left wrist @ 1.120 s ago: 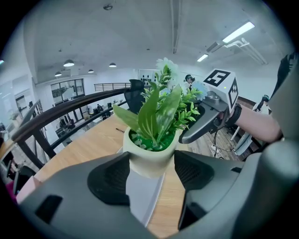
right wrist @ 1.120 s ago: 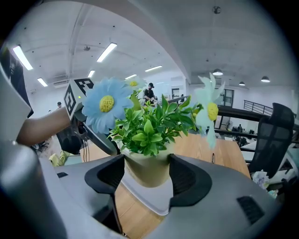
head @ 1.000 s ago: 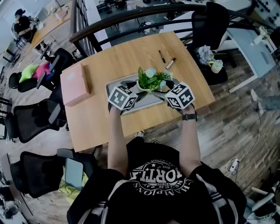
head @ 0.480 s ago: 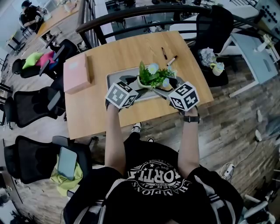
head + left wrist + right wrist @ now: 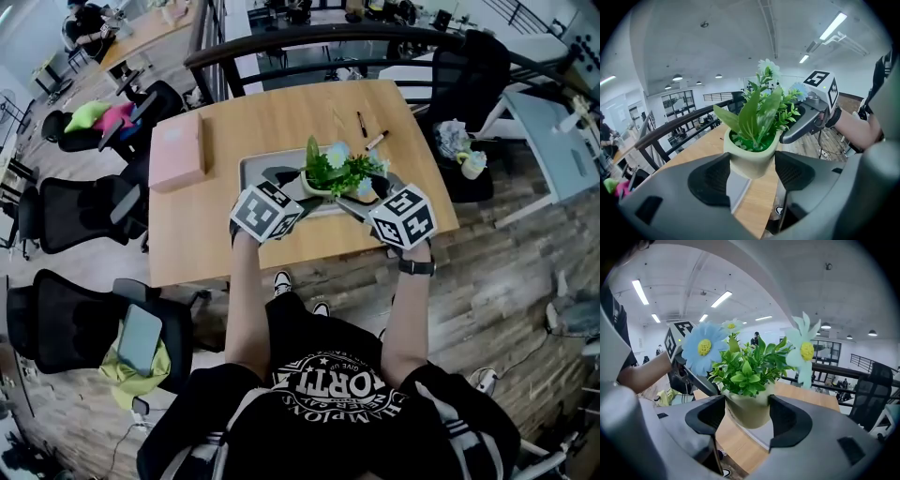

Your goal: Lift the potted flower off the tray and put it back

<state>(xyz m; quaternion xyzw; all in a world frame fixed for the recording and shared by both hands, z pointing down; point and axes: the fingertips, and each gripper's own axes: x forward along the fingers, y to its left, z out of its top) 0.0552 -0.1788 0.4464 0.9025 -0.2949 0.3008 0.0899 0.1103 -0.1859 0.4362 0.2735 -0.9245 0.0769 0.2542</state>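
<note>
Step in hand: pot (image 5: pixel 317 186) up in air over tray (image 5: pixel 251 167), mid-table (image 5: pixel 225 122); lift looks done, return next.
Left gripper (image 5: pixel 287 182) clenched on pot's left side, right gripper (image 5: pixel 367 190) clenched on its right; pads press pot wall in both gripper views.
Do well: equal squeeze both sides, hands level, pot upright; lower straight onto bare tray middle; let go only once base sits flat. Smooth wall likely slippery.
Counts, left to right: box (image 5: pixel 176 152) 1, far left; tray 1; grippers 2; pot 1, blooms (image 5: pixel 704 347) 3; pens (image 5: pixel 362 124) 2, far right.
</note>
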